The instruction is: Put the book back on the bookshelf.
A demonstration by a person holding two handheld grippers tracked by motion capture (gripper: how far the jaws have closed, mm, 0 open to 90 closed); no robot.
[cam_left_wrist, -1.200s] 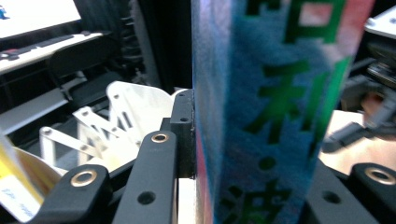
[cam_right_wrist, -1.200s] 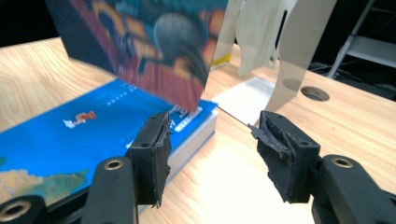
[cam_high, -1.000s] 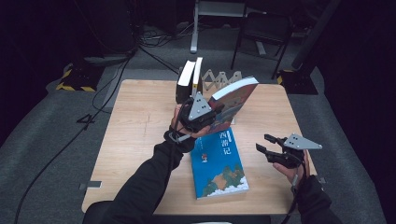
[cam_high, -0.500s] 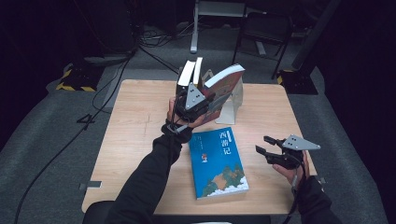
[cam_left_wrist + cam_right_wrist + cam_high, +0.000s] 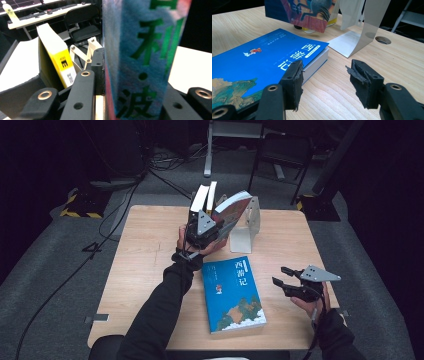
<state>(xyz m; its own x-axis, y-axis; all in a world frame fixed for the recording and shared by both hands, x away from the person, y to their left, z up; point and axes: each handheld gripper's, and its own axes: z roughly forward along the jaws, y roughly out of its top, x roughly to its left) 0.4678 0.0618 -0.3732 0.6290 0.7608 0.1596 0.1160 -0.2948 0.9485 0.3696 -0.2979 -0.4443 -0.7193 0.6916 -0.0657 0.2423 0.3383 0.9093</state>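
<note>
My left gripper (image 5: 204, 228) is shut on a thick book with a colourful cover (image 5: 233, 212), held tilted above the back of the wooden table (image 5: 145, 250). In the left gripper view its blue spine with green characters (image 5: 147, 62) is clamped between the jaws of the left gripper (image 5: 130, 100). Just left of it stand a yellow-and-black book (image 5: 199, 204) (image 5: 58, 60) and a white book (image 5: 212, 195). A blue book (image 5: 235, 292) (image 5: 262, 57) lies flat at the front. My right gripper (image 5: 283, 278) (image 5: 325, 75) rests open to its right, jaws around nothing.
A bent metal bookend (image 5: 250, 222) (image 5: 362, 32) stands right of the held book. A cream lattice rack (image 5: 85, 50) is behind the standing books. A round hole (image 5: 382, 39) sits in the tabletop. Chairs and cables lie beyond the far edge.
My left hand has carried the held book left and away, toward the standing books, and tipped it more upright. The right gripper has stayed put.
</note>
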